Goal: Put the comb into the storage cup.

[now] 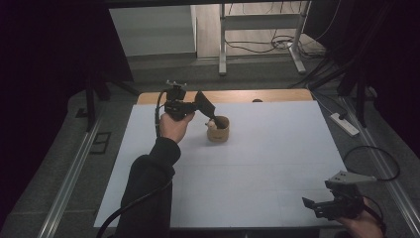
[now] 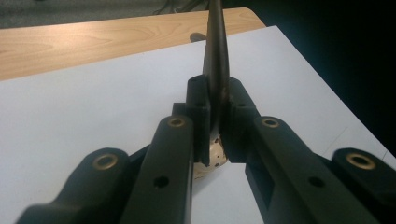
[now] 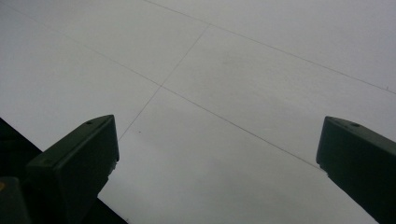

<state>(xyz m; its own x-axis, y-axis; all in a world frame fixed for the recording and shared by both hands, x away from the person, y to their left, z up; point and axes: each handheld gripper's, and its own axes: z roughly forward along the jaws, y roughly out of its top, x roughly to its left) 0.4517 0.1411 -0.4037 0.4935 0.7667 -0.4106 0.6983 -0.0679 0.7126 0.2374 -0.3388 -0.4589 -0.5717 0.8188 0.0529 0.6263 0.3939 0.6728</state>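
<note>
A small round brown cup (image 1: 218, 130) stands on the white tabletop (image 1: 267, 148), left of the middle and toward the far side. A small cream, speckled thing (image 1: 212, 125) sits at the cup's left rim. My left gripper (image 1: 213, 118) reaches down to that rim from the left. In the left gripper view my left gripper (image 2: 215, 93) is shut on a thin dark curved strip (image 2: 215, 42) that rises upright, with the cream thing (image 2: 215, 156) just below the jaws. What the strip belongs to is unclear. My right gripper (image 1: 311, 204) hangs open and empty near the front right corner, and in the right gripper view my right gripper (image 3: 217, 140) looks onto bare white surface.
A bare wooden strip (image 1: 247, 95) of table runs along the far edge. On the floor to the right lie a white power strip (image 1: 344, 124) and a looped cable (image 1: 376, 158). Metal frame legs (image 1: 222, 44) stand beyond the table. Dark curtains flank both sides.
</note>
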